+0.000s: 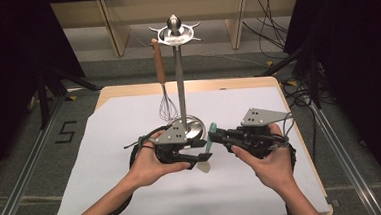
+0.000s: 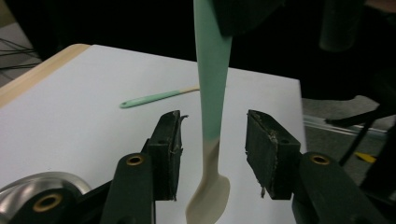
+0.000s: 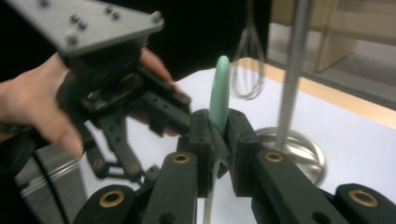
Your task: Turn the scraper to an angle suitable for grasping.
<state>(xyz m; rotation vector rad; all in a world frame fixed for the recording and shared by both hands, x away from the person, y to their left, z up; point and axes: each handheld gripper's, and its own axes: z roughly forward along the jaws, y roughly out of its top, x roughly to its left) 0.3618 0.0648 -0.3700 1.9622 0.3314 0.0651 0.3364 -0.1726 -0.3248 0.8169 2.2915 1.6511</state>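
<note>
Now our right gripper [image 3: 218, 140] pinches the green spatula [image 1: 209, 145] mid-frame while our left gripper [image 2: 212, 154] stands spread around its blade, so a loose pinch could let it swing or drop.

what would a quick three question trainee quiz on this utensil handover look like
1. True or false: the right claw is clamped on the mint spatula.
2. Which utensil hangs from the metal stand? A) ladle B) whisk C) tongs
3. How do the left claw pads stand to the spatula?

Key
1. True: both pads press its handle.
2. B, the whisk with a wooden handle.
3. Apart from it; the spatula hangs between them, a gap on each side.
</note>
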